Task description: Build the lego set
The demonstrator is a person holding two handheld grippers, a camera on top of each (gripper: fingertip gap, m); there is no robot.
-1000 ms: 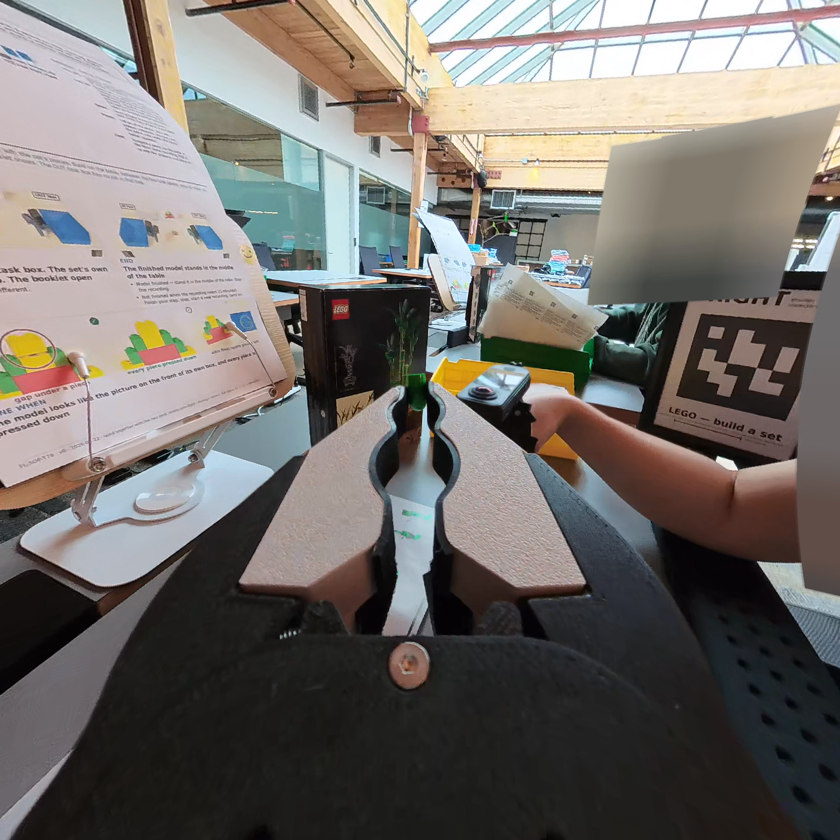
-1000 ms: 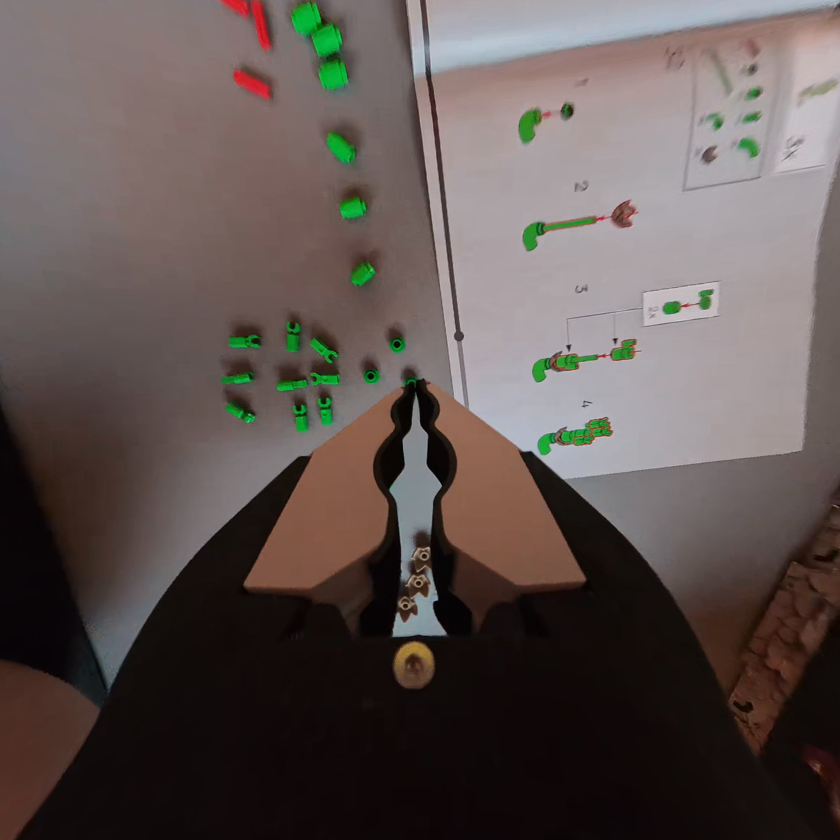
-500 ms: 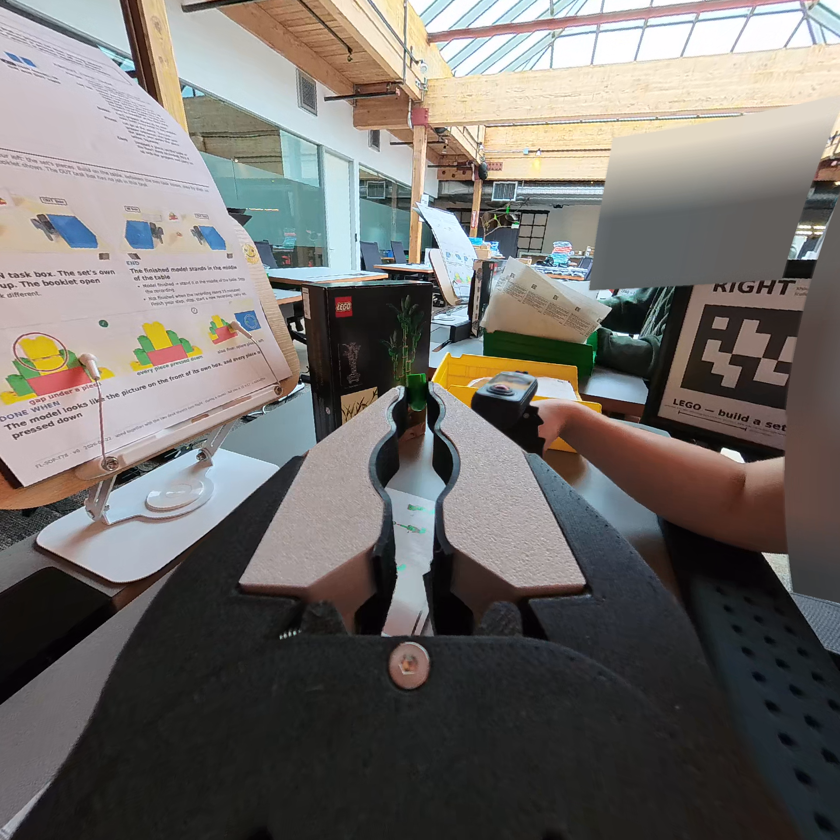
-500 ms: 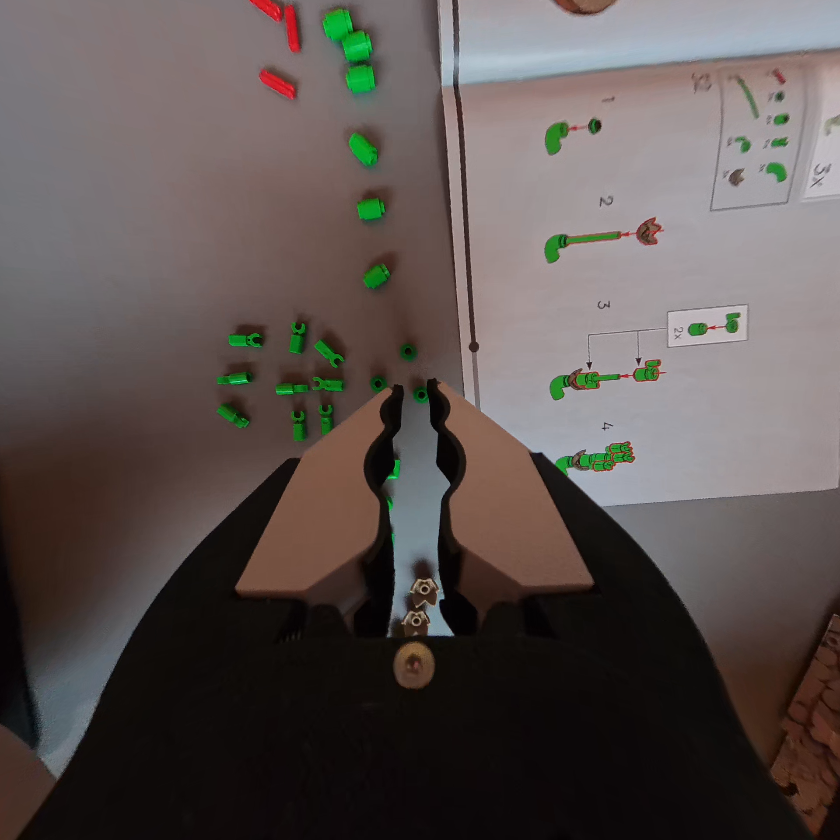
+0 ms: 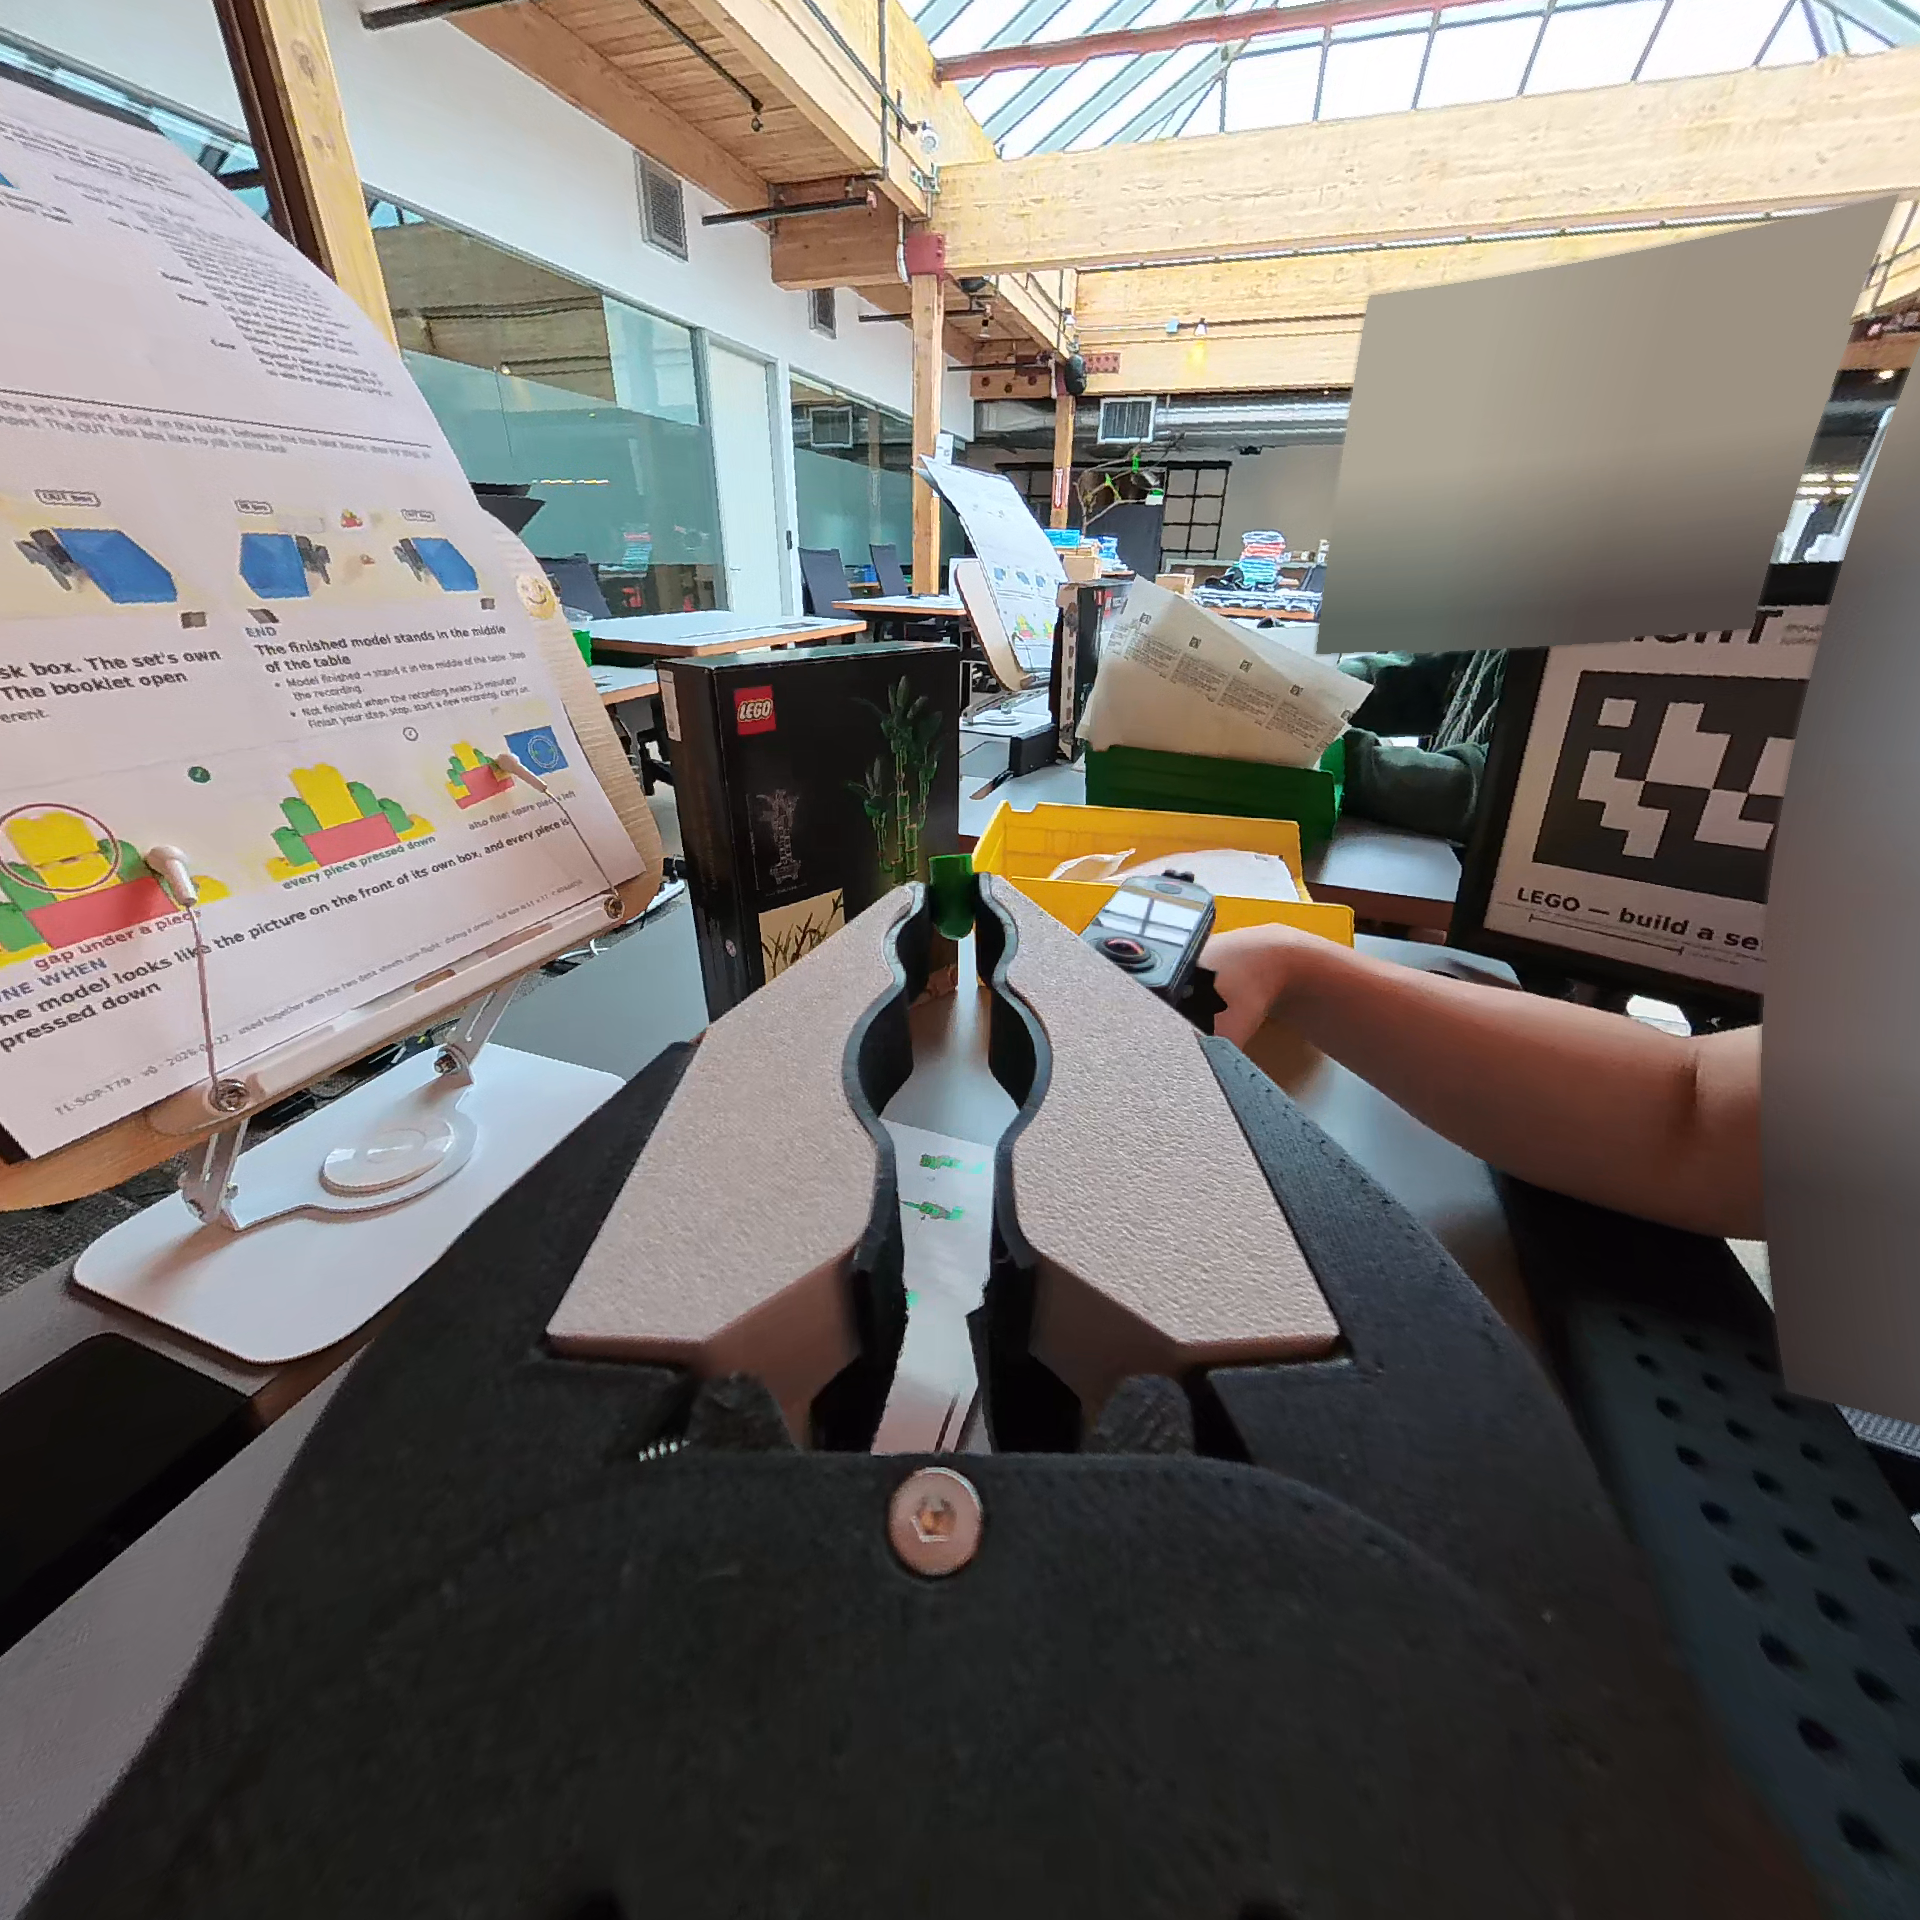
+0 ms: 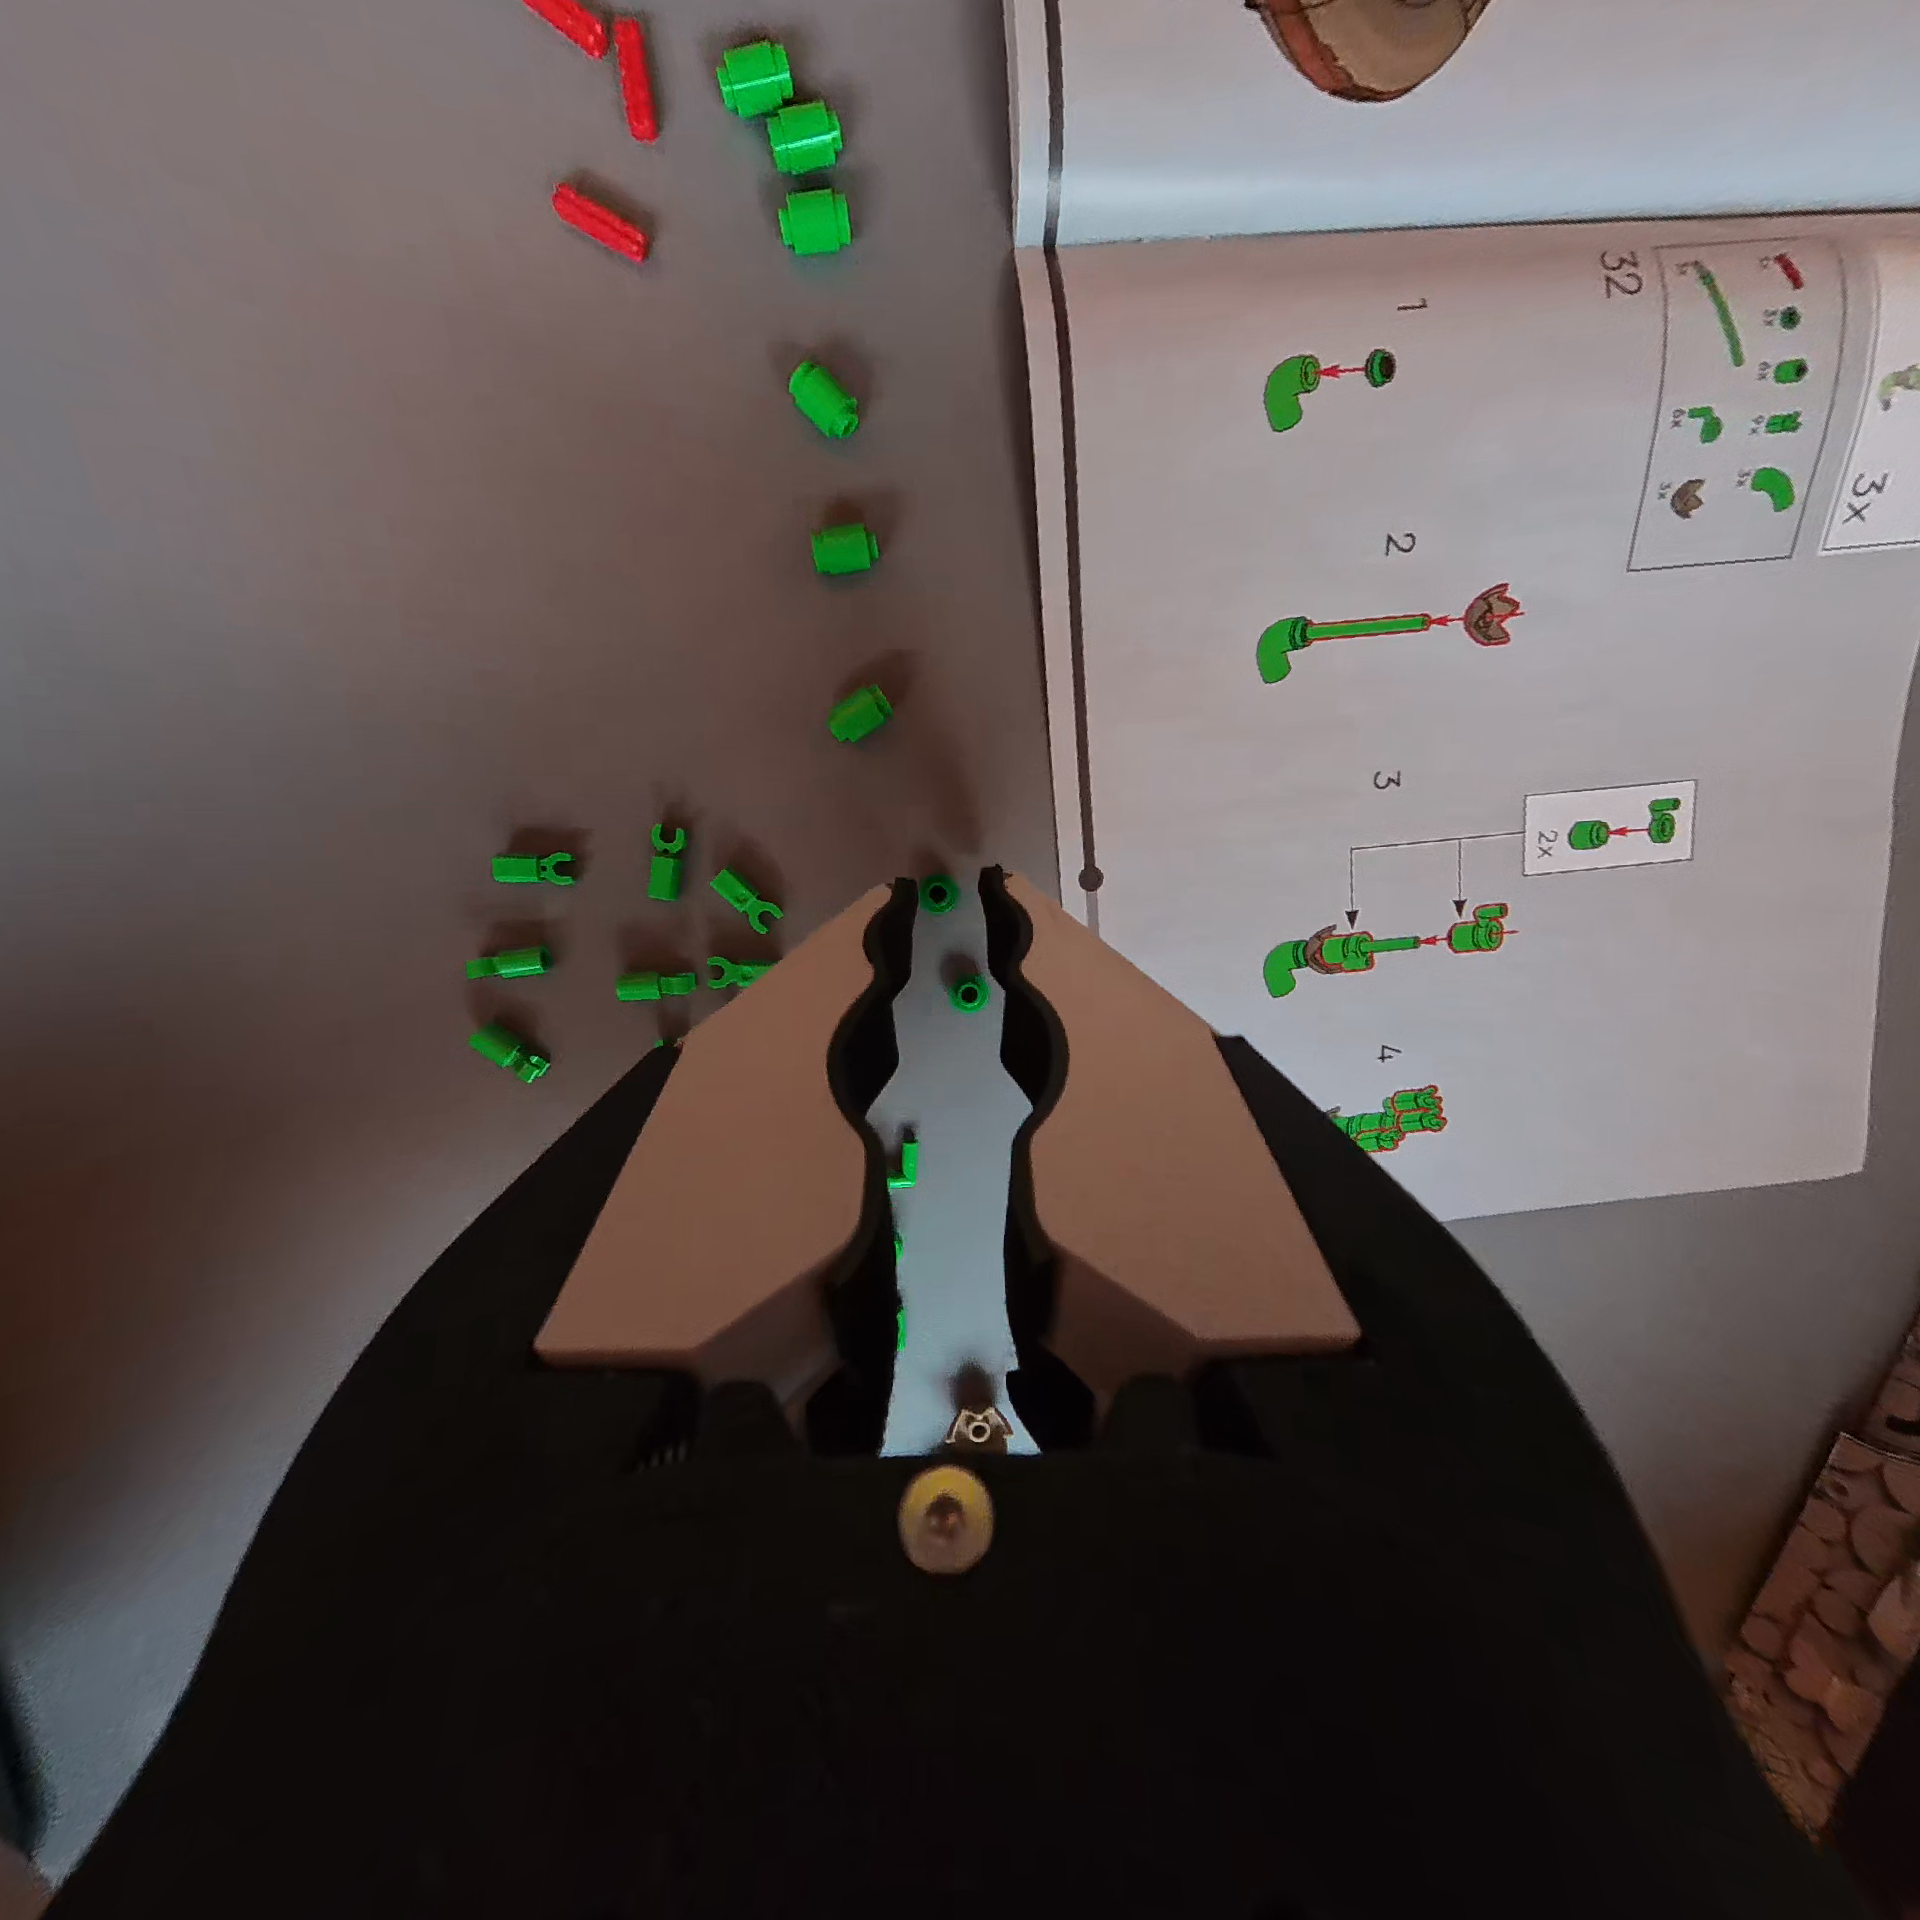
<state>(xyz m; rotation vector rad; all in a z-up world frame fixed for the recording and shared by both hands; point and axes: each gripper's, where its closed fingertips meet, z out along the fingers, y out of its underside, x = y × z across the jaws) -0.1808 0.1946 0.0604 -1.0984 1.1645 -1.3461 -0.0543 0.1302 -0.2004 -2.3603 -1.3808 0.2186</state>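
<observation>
The small green ring [image 6: 938,894] lies on the grey table [image 6: 364,520] just between the tips of my right gripper [image 6: 943,888], whose jaws stand apart around it, not yet touching. I judge it very light, hard and smooth, so it can slip or jump away; I would take it across its round sides. A second ring [image 6: 968,992] lies near, the booklet [image 6: 1455,727] beside. My left gripper [image 5: 953,906] is clamped on a green piece [image 5: 951,902], held above the table.

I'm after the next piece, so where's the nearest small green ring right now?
In the right wrist view, the small green ring lies on the grey table between the open right gripper's fingertips, just left of the instruction booklet.
</observation>
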